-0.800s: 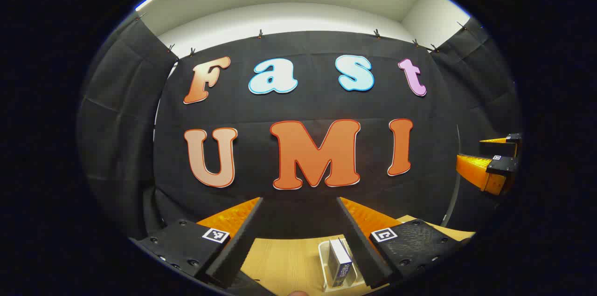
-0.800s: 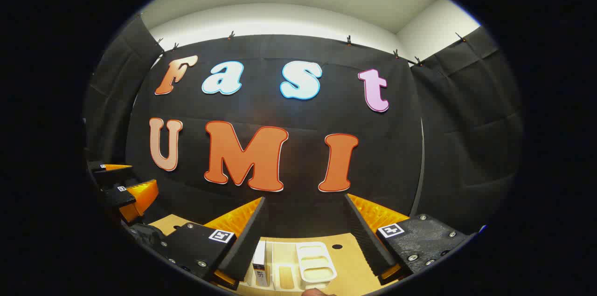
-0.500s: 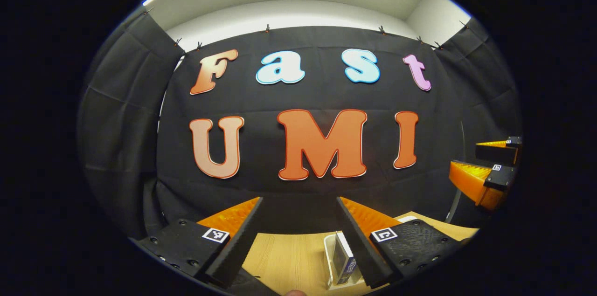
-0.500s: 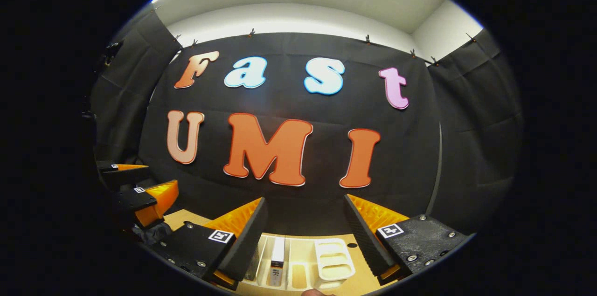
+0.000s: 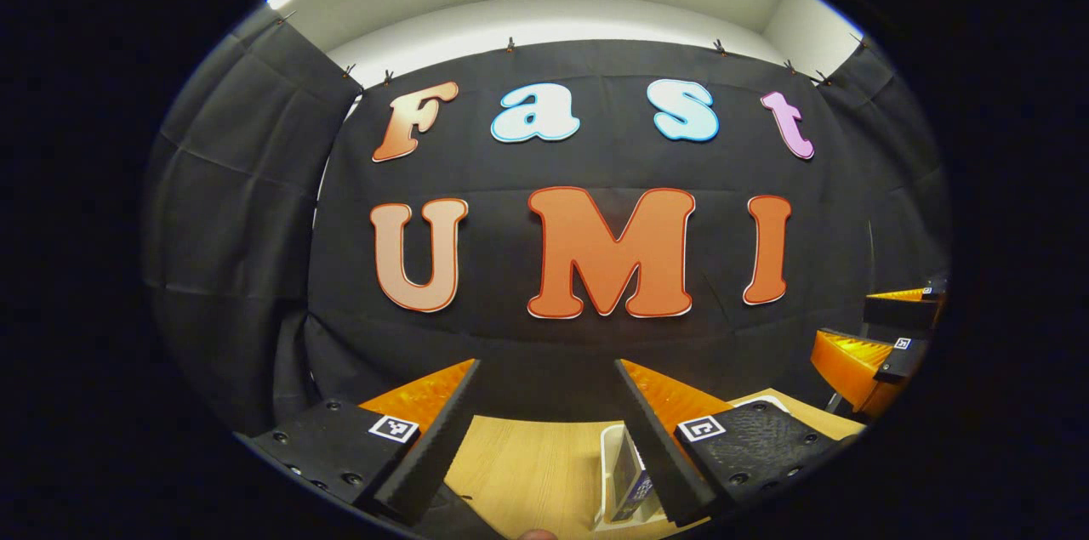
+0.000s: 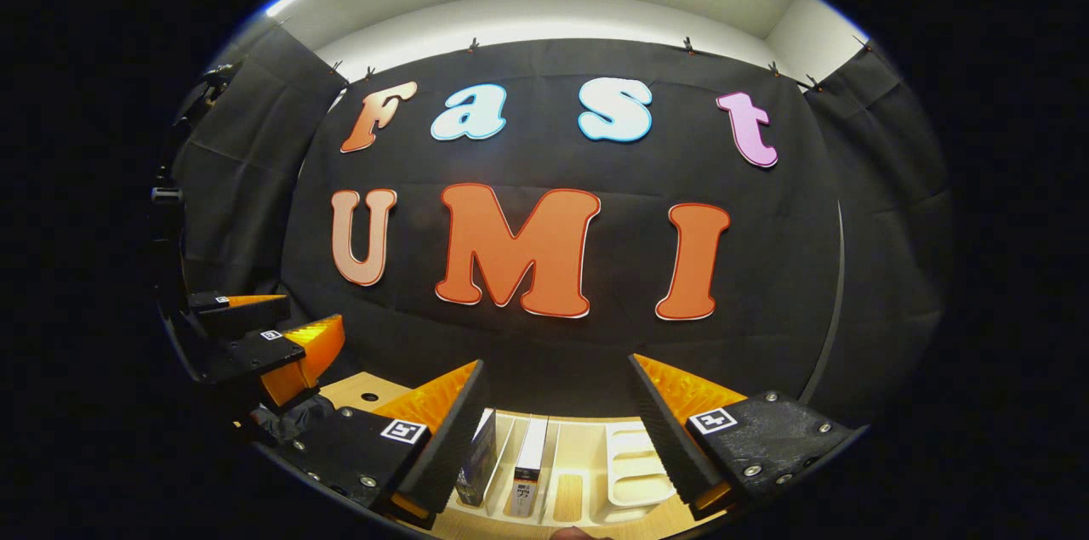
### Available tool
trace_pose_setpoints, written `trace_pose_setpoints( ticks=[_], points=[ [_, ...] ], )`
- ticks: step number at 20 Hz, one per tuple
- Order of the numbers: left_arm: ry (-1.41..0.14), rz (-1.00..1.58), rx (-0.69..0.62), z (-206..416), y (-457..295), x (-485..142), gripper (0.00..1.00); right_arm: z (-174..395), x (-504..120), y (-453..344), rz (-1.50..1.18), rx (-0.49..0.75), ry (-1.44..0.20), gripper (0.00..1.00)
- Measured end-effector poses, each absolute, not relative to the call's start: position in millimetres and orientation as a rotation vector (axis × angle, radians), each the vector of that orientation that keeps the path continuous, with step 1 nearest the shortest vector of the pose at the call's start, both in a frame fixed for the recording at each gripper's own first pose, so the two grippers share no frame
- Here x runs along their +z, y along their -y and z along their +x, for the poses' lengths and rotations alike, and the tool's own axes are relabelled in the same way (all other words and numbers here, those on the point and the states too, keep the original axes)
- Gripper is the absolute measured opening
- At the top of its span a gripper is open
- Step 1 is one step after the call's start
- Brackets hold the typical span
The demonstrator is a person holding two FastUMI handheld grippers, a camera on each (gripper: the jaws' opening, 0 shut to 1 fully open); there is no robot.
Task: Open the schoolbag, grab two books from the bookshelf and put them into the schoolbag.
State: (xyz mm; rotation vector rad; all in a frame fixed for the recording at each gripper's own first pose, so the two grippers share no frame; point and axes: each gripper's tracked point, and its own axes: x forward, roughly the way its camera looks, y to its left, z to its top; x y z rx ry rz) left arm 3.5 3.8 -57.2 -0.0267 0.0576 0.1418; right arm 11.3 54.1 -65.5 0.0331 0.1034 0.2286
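1. The left hand-held gripper (image 5: 544, 404) is raised above a pale wooden tabletop (image 5: 527, 472), its fingers spread wide with nothing between them, facing the black cloth wall of the booth.
2. The right hand-held gripper (image 6: 553, 400) is likewise spread apart and holds nothing, level with the same cloth wall.
3. In the left gripper view, a white bookshelf (image 5: 609, 472) stands on the tabletop just beside the gripper's right finger, with one dark-covered book (image 5: 631, 476) upright in it and partly hidden by that finger.
4. The right gripper view gives more of the bookshelf (image 6: 630, 459): several slots side by side, a dark book (image 6: 479, 463) upright in the leftmost slot by the finger, a white-spined book (image 6: 529, 463) upright in the next, and the slots to the right without books.
5. Each view catches the other tool at its edge: the right hand-held gripper at the far right of the left gripper view, the left hand-held gripper at the far left of the right gripper view, both with fingers apart.
6. A dark, crumpled shape lies on the tabletop below the left tool in the right gripper view; whether it is the schoolbag cannot be told.
7. Against the frames from under a second ago, both views have tipped downward: the wall sits higher, and more of the bookshelf and a second book have come into the right gripper view.
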Motion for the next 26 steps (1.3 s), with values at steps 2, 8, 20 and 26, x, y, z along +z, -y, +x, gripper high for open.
trace_pose_setpoints(
  ticks=[2, 8, 20, 26],
  points=[
    [-0.059, -0.014, 0.150, 6.8, 0.1, -58.4, 0.95, 15.0, -68.0, -50.0, 0.035, 0.234, -0.105, 0.96],
    [-0.030, -0.003, 0.177, -2.3, 6.4, -53.0, 0.95, 24.9, -74.3, -39.1, 0.058, 0.237, -0.118, 0.96],
    [-0.009, 0.047, 0.198, 8.0, -5.8, -44.9, 0.94, 49.8, -80.3, -17.8, 0.023, 0.242, -0.108, 0.96],
    [0.023, 0.043, 0.163, 12.3, -1.2, -33.0, 0.98, 51.1, -75.7, -20.5, 0.008, 0.272, -0.099, 0.96]
  ],
)
